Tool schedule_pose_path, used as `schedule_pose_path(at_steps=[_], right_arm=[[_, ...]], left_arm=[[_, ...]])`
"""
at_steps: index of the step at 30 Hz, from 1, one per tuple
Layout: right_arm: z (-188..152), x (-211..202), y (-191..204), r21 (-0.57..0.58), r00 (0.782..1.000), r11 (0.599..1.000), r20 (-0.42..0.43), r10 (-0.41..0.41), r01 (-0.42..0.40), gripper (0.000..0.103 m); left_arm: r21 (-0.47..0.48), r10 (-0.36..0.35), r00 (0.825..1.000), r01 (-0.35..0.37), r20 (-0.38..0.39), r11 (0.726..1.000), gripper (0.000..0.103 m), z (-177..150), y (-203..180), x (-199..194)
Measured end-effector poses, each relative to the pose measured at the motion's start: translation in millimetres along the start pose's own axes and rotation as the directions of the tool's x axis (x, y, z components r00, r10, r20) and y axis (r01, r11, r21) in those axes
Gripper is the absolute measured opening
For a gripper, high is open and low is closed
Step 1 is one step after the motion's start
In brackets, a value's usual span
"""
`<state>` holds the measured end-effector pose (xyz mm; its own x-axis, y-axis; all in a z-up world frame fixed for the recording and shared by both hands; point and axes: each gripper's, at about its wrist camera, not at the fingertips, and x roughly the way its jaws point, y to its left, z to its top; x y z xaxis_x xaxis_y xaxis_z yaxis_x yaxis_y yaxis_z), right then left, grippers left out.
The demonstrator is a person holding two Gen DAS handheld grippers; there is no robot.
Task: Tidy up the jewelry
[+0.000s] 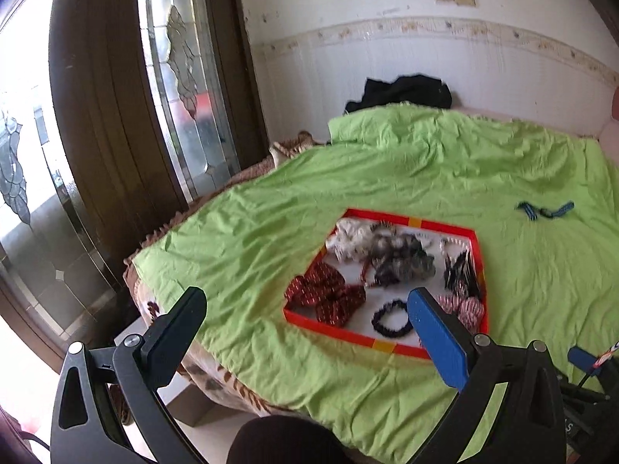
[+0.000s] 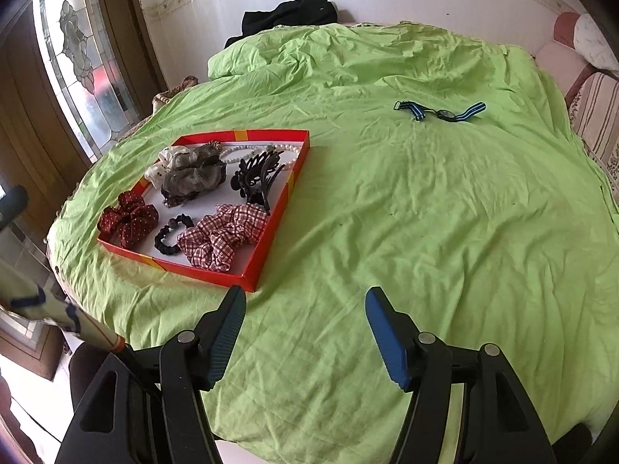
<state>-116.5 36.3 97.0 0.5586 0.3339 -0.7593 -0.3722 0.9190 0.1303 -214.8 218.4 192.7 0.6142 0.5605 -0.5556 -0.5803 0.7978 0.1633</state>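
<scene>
Both grippers, left gripper [image 1: 307, 311] and right gripper [image 2: 305, 311], gaping empty at lower frame; red tray [image 2: 271, 228] left of centre, watch [image 2: 445, 113] upper right.

wrinkled matt lime-green cotton-like bedsheet [image 2: 387, 208]. shallow red cardboard tray [image 2: 271, 228], smooth, white paper-like floor. in it: red-and-white checked cloth scrunchie [image 2: 222, 236], dark red dotted fabric scrunchie [image 2: 129, 224], glossy black plastic claw clip [image 2: 257, 179], string of shiny white pearl-like beads [image 2: 240, 153]. my right gripper [image 2: 305, 338]: matt black plastic, ribbed blue pads [image 2: 383, 332]. dark varnished wooden door frame [image 1: 96, 116].
</scene>
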Motion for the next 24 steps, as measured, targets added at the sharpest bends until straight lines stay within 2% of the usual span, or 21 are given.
schedule_pose_path(at_steps=[7, 16, 24], right_arm=[[0.1, 2.0, 2.3, 0.005, 1.0, 1.0, -0.012, -0.014, 0.014, 0.069], [-1.0, 5.6, 5.8, 0.002, 1.0, 1.0, -0.024, -0.02, 0.02, 0.07], [-0.3, 6.2, 9.0, 0.011, 0.999, 0.999, -0.03, -0.036, 0.036, 0.07]], left_arm=[[0.002, -0.082, 0.993, 0.082, -0.081, 0.997, 0.103, -9.5, -6.0, 15.2], [0.008, -0.105, 0.99, 0.106, -0.095, 0.994, 0.103, -13.3, -8.8, 21.2], [0.005, -0.179, 0.976, 0.181, -0.123, 0.983, 0.103, -18.6, -9.3, 29.2]])
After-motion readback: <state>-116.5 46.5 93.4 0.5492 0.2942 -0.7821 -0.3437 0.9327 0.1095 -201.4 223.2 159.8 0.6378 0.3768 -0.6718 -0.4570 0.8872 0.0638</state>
